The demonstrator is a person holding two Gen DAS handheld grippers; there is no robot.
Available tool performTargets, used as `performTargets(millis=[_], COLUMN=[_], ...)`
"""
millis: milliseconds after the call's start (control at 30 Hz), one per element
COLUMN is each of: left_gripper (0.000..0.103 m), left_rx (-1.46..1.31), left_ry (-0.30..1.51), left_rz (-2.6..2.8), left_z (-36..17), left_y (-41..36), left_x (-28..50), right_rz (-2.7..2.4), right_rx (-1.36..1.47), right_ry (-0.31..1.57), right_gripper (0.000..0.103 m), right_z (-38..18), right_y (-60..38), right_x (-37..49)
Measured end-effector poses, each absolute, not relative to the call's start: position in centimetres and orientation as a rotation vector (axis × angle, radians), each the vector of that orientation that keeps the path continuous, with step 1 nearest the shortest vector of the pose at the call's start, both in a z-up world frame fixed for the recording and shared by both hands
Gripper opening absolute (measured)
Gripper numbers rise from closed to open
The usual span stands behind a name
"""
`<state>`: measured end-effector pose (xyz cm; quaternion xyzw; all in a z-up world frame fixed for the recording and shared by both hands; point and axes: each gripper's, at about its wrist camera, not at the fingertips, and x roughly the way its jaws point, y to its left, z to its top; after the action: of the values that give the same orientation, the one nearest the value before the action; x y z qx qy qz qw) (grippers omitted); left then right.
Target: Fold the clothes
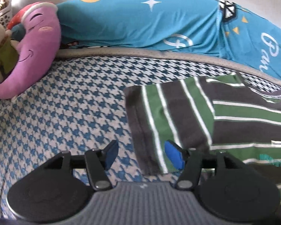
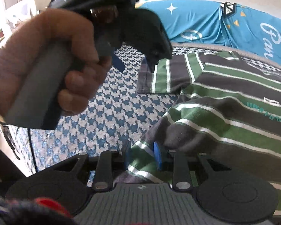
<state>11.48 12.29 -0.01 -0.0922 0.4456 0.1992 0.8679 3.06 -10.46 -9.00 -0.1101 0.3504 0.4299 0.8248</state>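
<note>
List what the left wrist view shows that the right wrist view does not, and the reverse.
Only the left wrist view: a purple plush toy at the far left, and the left tool open at the sleeve edge.

Only the right wrist view: the person's hand gripping the other tool's handle, and the right tool shut on the shirt hem.

Both: the green striped shirt, the houndstooth cover, the teal bedding.

Striped shirt (image 1: 234, 112) cut off at the right edge, small white label (image 2: 270, 99) too small to read, teal pillowcase lettering (image 1: 269, 50) cropped, hand (image 2: 46, 56) blurred, hiding the bedspread (image 2: 110, 112) behind.
</note>
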Motion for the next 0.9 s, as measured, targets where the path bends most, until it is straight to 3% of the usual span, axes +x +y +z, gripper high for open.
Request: performTargets(millis=[133,200,233,700,900], left_gripper=[0.059,0.065,0.066,0.075,0.074], left_rx=[-0.207,-0.201,-0.191,-0.049,0.059], left_ry=[0.940,0.952,0.964,1.003,0.975], left_rz=[0.349,0.301,0.265,0.288,0.441], left_z=[-0.1,-0.2,-0.4,-2.8,-3.2], left_y=[11.8,11.1,10.7,8.4,9.7], left_x=[11.6,11.8,12.0,13.9,14.1], right_rz=[0.898,0.893,0.898,1.098,1.065], right_rx=[-0.254,-0.248,-0.239,-0.235,-0.235], right_ry=[0.730,0.732,0.738,0.754,0.752], right_gripper=[0.021,0.006,0.005,0.004,0.005], right_z=[-9.3,-9.3,-9.2,-8.6,-8.3], right_y=[-10.2,-10.2,-10.2,-10.2,-12.5], right_x=[2.8,2.9,3.1,1.6,2.2])
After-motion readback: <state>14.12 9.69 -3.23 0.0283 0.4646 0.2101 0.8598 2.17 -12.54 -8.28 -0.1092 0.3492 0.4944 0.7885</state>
